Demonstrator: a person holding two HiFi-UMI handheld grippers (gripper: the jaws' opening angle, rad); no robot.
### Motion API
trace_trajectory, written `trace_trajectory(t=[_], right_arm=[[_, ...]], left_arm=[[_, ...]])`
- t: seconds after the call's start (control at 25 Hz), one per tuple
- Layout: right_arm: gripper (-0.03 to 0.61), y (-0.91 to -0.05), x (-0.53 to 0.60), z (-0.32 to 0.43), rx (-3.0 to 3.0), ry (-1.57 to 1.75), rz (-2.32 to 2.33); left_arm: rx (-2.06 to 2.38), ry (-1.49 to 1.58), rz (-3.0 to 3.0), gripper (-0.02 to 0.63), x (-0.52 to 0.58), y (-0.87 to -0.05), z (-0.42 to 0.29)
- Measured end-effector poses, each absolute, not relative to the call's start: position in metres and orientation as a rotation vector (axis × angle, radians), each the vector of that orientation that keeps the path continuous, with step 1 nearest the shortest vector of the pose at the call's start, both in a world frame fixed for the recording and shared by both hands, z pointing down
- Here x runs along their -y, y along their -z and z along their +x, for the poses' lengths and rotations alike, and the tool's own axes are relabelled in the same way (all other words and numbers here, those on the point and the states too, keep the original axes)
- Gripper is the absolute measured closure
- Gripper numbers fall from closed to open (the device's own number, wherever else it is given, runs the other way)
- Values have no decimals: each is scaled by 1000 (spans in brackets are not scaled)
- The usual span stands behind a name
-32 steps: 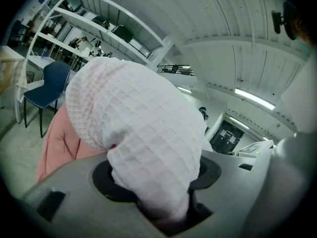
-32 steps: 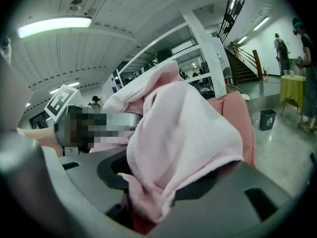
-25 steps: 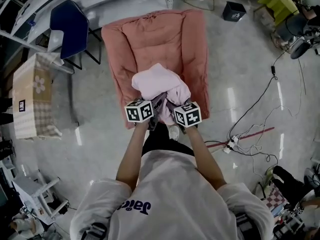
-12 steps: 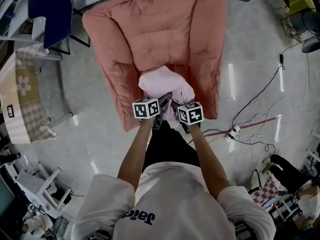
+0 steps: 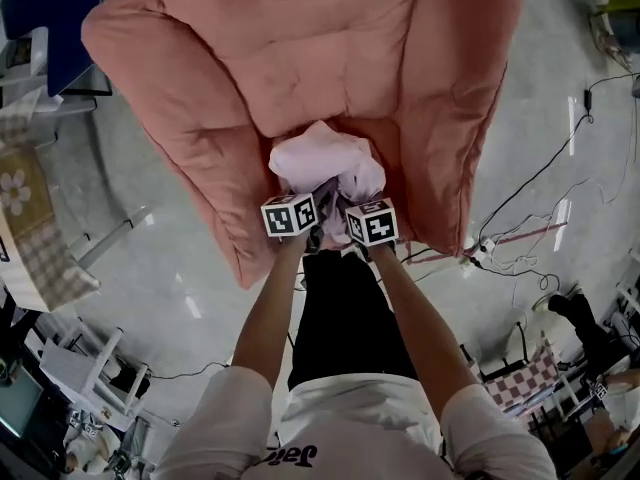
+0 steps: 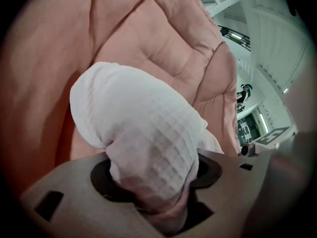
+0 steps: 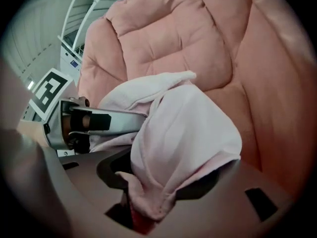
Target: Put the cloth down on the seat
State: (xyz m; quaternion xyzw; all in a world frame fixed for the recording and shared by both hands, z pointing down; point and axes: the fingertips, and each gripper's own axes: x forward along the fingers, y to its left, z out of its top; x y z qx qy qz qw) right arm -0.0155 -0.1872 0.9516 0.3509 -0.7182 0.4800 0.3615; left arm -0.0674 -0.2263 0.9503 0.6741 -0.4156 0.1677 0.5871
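Observation:
A pale pink cloth [image 5: 320, 160] hangs bunched over the front of the seat of a salmon-pink padded armchair [image 5: 300, 48]. Both grippers hold its near end side by side. My left gripper [image 5: 312, 218] has the cloth [image 6: 143, 133] wadded between its jaws, which are opening. My right gripper [image 5: 345, 220] is shut on a fold of the cloth [image 7: 183, 143]. The fingertips of both are buried in the fabric. In the right gripper view the left gripper [image 7: 96, 119] shows just to the left, and the chair's cushion [image 7: 198, 38] fills the background.
A blue chair [image 5: 45, 3] stands at the far left, with a checked-cloth table [image 5: 25, 228] below it. Cables and a power strip [image 5: 485, 250] lie on the floor to the right. A white frame [image 5: 85, 368] stands at lower left. The person's legs are right against the chair's front edge.
The person has stepped up to the armchair, which now fills the top of the head view. Both grippers have carried the cloth forward over the seat's front.

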Motion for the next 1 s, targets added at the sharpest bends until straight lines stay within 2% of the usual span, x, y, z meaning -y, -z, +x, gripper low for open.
trace_trajectory(t=[0.2, 0.4, 0.56, 0.76, 1.0], right_arm=[[372, -1009, 185, -20, 1793, -1310, 890], [332, -1018, 182, -15, 1818, -1340, 891], [295, -1001, 174, -9, 1815, -1302, 871], [289, -961, 169, 16, 1832, -1271, 910], [290, -887, 142, 46, 1894, -1222, 977]], left_arm=[[982, -446, 1567, 344, 229, -1001, -71], [970, -457, 1567, 320, 222, -1012, -74], [989, -478, 1549, 285, 218, -994, -82], [1055, -485, 1516, 270, 207, -966, -96], [1098, -456, 1541, 268, 176, -892, -97]])
